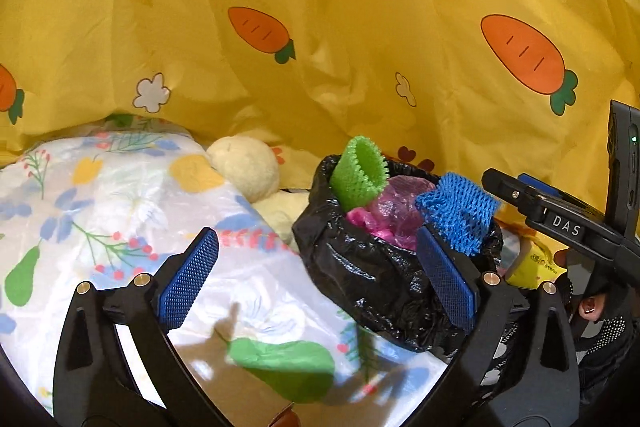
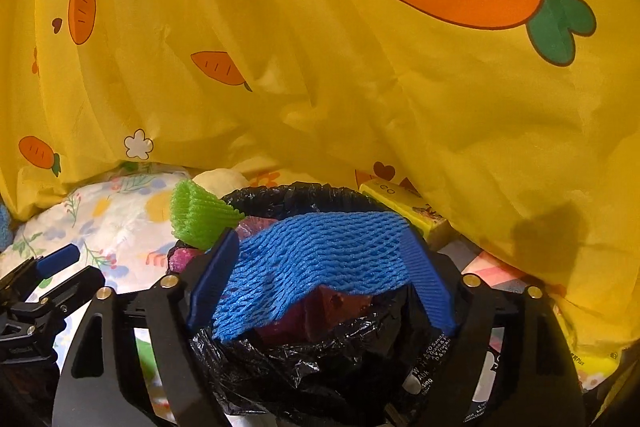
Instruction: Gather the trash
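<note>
Yellow cloth printed with carrots and flowers [image 1: 360, 27] hangs across the whole background, and below it lies a white floral sheet [image 1: 100, 211] with a pale plush toy [image 1: 244, 167] resting at its far edge. On the sheet sits my black trash bag [image 1: 372, 279], its mouth open and rolled down. Inside it I see crumpled pink plastic [image 1: 392, 215], a green foam net sleeve [image 1: 360, 173] standing up at the bag's far left rim, and a blue foam net sleeve [image 1: 460, 211] draped over the near right rim.

My left gripper [image 1: 316, 281] has its fingers spread wide and released, gripping nothing; the right finger sits against the bag's outer wall, the left one over bare sheet.

My right gripper [image 2: 320, 285] is over the bag's mouth with its fingers spread. The blue sleeve lies between them, sagging across the bag's opening; whether either pad touches its edges I cannot tell, but they do not squeeze it.

A yellow carton [image 2: 404, 207] lies just behind the bag, partly under the cloth. A gloved hand [image 1: 600, 311] shows at the right edge of the left wrist view.
</note>
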A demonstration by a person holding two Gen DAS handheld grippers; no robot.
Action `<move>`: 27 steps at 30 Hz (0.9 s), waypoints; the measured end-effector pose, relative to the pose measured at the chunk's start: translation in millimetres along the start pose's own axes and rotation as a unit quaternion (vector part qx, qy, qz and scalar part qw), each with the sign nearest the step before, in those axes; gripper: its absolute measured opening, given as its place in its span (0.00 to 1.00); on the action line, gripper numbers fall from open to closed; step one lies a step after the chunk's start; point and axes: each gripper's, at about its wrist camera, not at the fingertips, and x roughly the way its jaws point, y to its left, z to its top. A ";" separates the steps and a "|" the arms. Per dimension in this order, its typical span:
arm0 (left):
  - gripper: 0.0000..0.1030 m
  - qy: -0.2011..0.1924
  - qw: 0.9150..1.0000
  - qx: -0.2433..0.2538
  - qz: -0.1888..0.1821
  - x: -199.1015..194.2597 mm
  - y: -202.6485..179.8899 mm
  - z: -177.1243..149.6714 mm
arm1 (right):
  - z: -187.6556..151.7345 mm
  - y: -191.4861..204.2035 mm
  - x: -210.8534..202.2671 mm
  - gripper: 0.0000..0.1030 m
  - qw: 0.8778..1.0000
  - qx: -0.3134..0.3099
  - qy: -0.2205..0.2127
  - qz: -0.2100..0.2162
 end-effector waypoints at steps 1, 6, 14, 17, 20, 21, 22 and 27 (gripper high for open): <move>0.94 -0.007 1.000 -0.001 0.006 -6.3 0.8 -1.6 | -0.8 0.1 -2.0 0.81 1.000 0.001 -0.002 -0.002; 0.94 -0.037 0.997 -0.014 0.060 -35.6 7.5 -10.6 | -9.2 10.7 -16.9 0.92 1.000 0.010 -0.018 -0.005; 0.94 -0.064 0.990 -0.047 0.115 -89.0 33.7 -33.6 | -28.3 50.3 -35.9 0.95 1.000 0.003 -0.025 -0.004; 0.94 -0.056 0.986 -0.036 0.156 -105.2 37.9 -40.0 | -34.0 65.3 -49.4 0.95 0.999 -0.006 -0.040 -0.007; 0.94 -0.043 0.981 -0.022 0.189 -120.6 39.8 -48.0 | -40.7 78.2 -65.9 0.95 0.998 -0.014 -0.059 -0.007; 0.94 -0.040 0.980 -0.023 0.193 -126.3 41.2 -50.4 | -43.8 82.2 -73.2 0.95 0.998 -0.015 -0.063 -0.007; 0.94 -0.038 0.979 -0.026 0.197 -132.1 42.4 -53.1 | -45.7 85.4 -77.9 0.95 0.998 -0.016 -0.065 -0.006; 0.94 -0.039 0.976 -0.040 0.211 -163.8 49.6 -68.2 | -56.9 101.0 -102.5 0.95 0.997 -0.028 -0.069 0.008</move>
